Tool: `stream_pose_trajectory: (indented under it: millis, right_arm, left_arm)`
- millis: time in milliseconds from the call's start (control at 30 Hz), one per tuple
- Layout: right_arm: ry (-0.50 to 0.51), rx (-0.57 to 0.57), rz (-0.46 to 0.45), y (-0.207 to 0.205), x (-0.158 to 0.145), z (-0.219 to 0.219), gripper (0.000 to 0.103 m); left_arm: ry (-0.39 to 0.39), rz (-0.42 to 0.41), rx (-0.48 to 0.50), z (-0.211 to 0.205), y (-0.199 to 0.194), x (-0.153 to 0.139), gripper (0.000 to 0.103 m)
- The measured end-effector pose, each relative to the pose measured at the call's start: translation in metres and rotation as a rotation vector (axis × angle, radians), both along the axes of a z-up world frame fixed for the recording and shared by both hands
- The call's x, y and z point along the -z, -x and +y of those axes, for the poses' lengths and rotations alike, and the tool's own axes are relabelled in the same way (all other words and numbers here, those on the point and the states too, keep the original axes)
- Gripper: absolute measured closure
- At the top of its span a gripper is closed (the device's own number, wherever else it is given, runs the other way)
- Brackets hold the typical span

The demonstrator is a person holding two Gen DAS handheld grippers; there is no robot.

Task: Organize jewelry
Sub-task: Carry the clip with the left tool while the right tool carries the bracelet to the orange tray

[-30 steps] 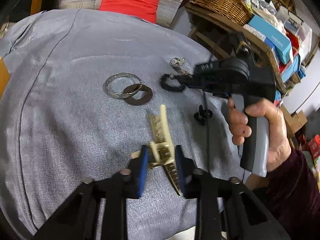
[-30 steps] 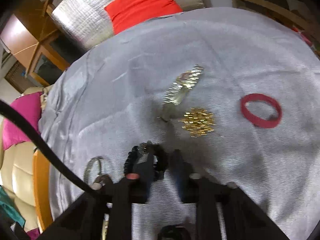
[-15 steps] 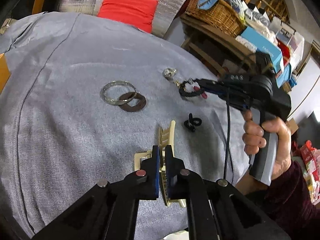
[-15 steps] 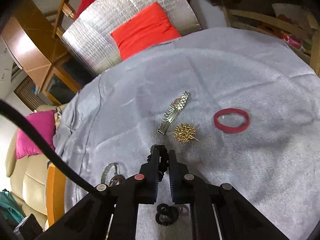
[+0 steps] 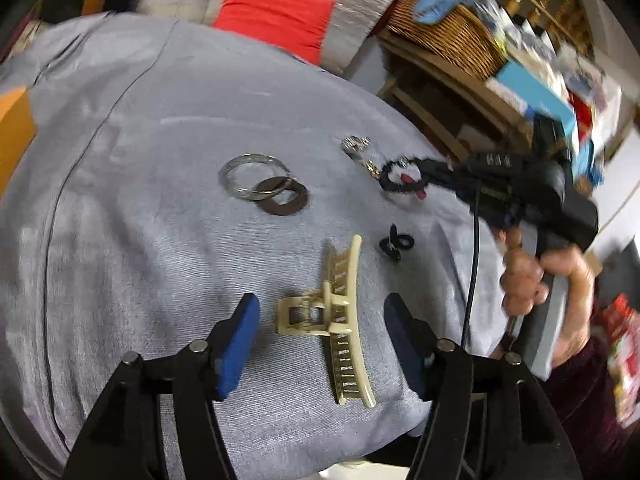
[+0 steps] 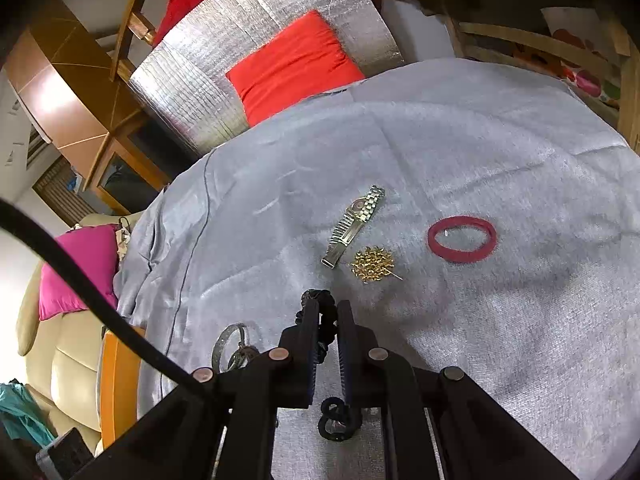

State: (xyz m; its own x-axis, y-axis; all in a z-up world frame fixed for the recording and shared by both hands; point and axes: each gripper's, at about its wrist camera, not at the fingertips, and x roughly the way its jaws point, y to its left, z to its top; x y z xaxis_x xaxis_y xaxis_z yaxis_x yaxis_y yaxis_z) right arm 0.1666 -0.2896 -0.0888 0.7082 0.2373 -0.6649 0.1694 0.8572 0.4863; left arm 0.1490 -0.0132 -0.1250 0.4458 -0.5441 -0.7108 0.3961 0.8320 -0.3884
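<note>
Left wrist view: the left gripper (image 5: 320, 328) points down at a slant over the grey cloth (image 5: 160, 240). Its jaws have just been opening and now stand wide apart. The cream hair clip (image 5: 340, 320) lies flat on the cloth between the blue pads (image 5: 236, 344), touched by neither. Just beyond the clip sits a small black tie (image 5: 394, 244). Further out, a silver bangle (image 5: 250, 176) overlaps a brown ring (image 5: 284, 196). To their right, the right gripper (image 5: 404, 178) reaches in from the right edge, its handle gripped in a hand (image 5: 536, 280) with a dark red sleeve (image 5: 588, 400) behind. It is tilted downward, and its tips pinch a black beaded bracelet (image 5: 394, 180); whether the bracelet is clear of the cloth cannot be told. A wicker basket (image 5: 444, 36) stands on shelving at the far right.

Right wrist view: the fingers (image 6: 308, 340) are nearly closed, clamped on the bracelet (image 6: 320, 300), which loops above and between them. The black tie (image 6: 336, 420) lies below the jaws, and the silver bangle (image 6: 230, 340) just left. Past the tips lie a gold brooch (image 6: 372, 266), a metal watch (image 6: 354, 224) just beside it, and a red bangle (image 6: 462, 238) apart to the right. A red cushion (image 6: 296, 64) stands beyond the cloth edge.
</note>
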Motion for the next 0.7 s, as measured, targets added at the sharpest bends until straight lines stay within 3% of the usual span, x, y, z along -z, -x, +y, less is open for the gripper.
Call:
stream_pose_trajectory:
  millis: [133,267,367,400,433,633,667,700]
  right_arm:
    - [0.000,-0.005,0.001,-0.001,0.000,0.002,0.093]
    - [0.008,-0.010,0.001,-0.001,0.000,0.003,0.093]
    - [0.008,-0.009,0.002,-0.001,0.001,0.002,0.093]
    - [0.008,-0.010,0.002,-0.001,0.001,0.003,0.093]
    - [0.011,-0.012,0.001,-0.001,0.001,0.003,0.093]
    - [0.024,-0.016,-0.009,0.000,-0.001,0.006,0.093]
    - [0.026,-0.018,-0.011,0.001,-0.001,0.007,0.093]
    - [0.029,-0.019,-0.014,0.001,-0.001,0.008,0.093]
  left_arm:
    - [-0.100,0.015,0.077,-0.031,0.005,0.010,0.035]
    - [-0.164,0.014,0.074,-0.043,0.006,0.020,0.035]
    - [-0.158,0.016,0.052,-0.047,0.002,0.023,0.039]
    - [-0.146,0.011,0.043,-0.045,0.000,0.023,0.051]
    - [-0.141,0.010,0.042,-0.041,-0.001,0.023,0.056]
    - [-0.126,-0.012,0.027,-0.029,0.006,0.021,0.057]
    - [-0.113,-0.020,0.020,-0.026,0.006,0.019,0.064]
    - [-0.101,-0.029,0.014,-0.022,0.006,0.017,0.065]
